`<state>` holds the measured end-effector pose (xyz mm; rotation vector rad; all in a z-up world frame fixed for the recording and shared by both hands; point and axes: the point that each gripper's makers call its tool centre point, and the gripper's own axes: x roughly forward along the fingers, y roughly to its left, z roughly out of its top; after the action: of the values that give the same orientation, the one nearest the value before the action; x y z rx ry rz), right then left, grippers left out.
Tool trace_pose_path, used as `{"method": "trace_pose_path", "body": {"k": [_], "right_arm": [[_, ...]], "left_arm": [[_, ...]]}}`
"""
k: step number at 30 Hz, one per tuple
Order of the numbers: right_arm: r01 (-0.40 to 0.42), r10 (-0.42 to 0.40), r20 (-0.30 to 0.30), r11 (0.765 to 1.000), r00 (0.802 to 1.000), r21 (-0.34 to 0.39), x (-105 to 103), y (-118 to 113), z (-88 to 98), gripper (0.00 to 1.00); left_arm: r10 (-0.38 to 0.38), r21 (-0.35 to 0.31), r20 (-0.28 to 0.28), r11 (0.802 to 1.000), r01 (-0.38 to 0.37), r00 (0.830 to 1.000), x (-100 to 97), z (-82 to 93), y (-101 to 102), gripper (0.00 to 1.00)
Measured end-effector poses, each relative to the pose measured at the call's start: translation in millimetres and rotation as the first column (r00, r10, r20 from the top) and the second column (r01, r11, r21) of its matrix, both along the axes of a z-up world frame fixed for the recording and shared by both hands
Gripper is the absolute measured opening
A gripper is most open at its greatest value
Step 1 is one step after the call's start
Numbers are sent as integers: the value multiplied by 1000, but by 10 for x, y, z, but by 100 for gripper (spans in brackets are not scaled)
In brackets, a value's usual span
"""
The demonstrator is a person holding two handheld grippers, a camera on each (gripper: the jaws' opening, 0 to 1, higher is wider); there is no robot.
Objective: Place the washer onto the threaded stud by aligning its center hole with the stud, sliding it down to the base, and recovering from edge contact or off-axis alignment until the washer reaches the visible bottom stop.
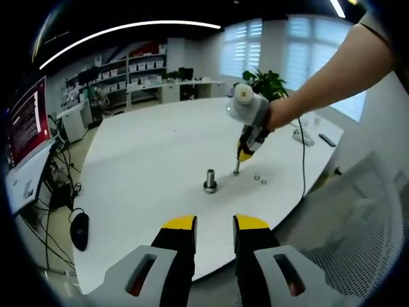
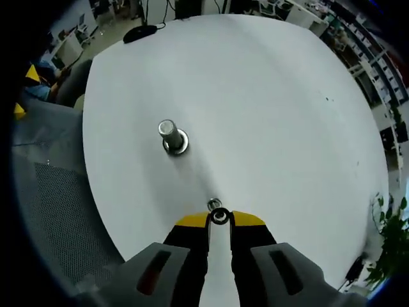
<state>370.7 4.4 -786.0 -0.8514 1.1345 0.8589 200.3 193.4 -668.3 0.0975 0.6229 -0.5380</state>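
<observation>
Open office: white meeting table [image 1: 147,160], wall shelving [image 1: 137,70], monitor [image 1: 27,118], mesh chair [image 1: 358,224], blinds [image 1: 243,45].

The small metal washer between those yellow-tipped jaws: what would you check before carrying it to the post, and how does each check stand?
1. Grip: the right gripper is closed on a small metal washer: ok.
2. Spare silver washer on the white table lies just ahead of the jaws, touching or not: cannot tell.
3. Upright grey threaded stud on its round base is unobstructed: ok.
4. Washer hole is over the stud: not ok, it is off to one side.
5. The left gripper is open, back from the stud: ok.
</observation>
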Motion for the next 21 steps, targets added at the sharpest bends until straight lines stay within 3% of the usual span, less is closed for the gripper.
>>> {"method": "trace_pose_path", "body": {"k": [9, 21], "right_arm": [[-9, 9, -20, 1000, 1000, -12, 10, 26, -96, 14], [28, -29, -57, 999, 998, -18, -46, 28, -371, 14]], "left_arm": [[-1, 2, -4, 1000, 1, 1000, -3, -8, 2, 20], [-1, 2, 0, 1000, 1, 1000, -1, -3, 3, 20]]}}
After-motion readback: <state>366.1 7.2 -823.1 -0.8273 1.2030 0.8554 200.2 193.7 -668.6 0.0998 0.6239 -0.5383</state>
